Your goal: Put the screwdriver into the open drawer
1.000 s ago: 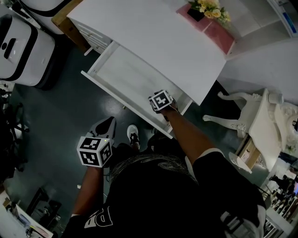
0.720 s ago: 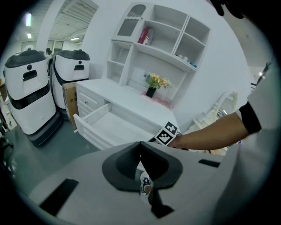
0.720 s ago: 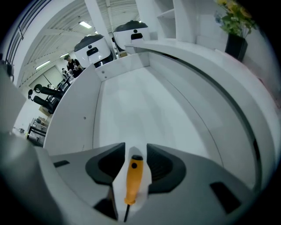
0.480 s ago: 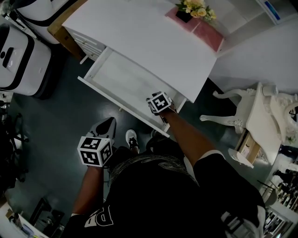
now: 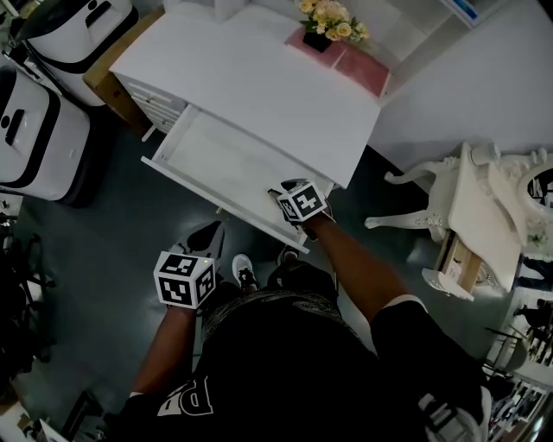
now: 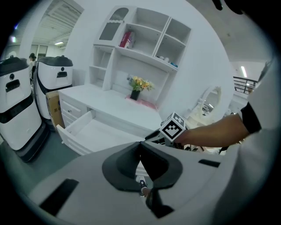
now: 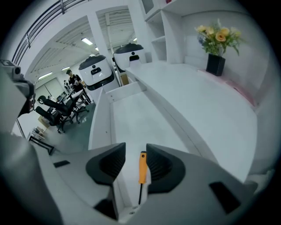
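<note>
The left tool (image 6: 141, 145) hangs low by the person's leg, above a shoe (image 5: 244, 272) on the dark floor (image 5: 95, 242). Its jaws meet at the tips with nothing between them. The right tool (image 7: 131, 154) reaches over the front wall of the open drawer (image 5: 186, 142) at its right end, jaws spread apart and gripping nothing. The screwdriver (image 7: 142, 167) lies flat on the drawer floor between those jaws, close to the right-hand one, with its orange handle pointing away and its dark shaft toward the drawer front. Beyond the drawer is the white tabletop (image 5: 259, 78), with a vase of yellow flowers (image 5: 328, 17) on a pink mat (image 5: 346, 60) at its far edge and a shelf unit (image 6: 140, 39) behind. Two white machines (image 5: 34, 112) stand to the left and an ornate white chair (image 5: 467, 216) to the right. Compared with a second ago, the desk sits higher and further left in the head view. The right tool stays at the same drawer corner, and the left stays low.
</note>
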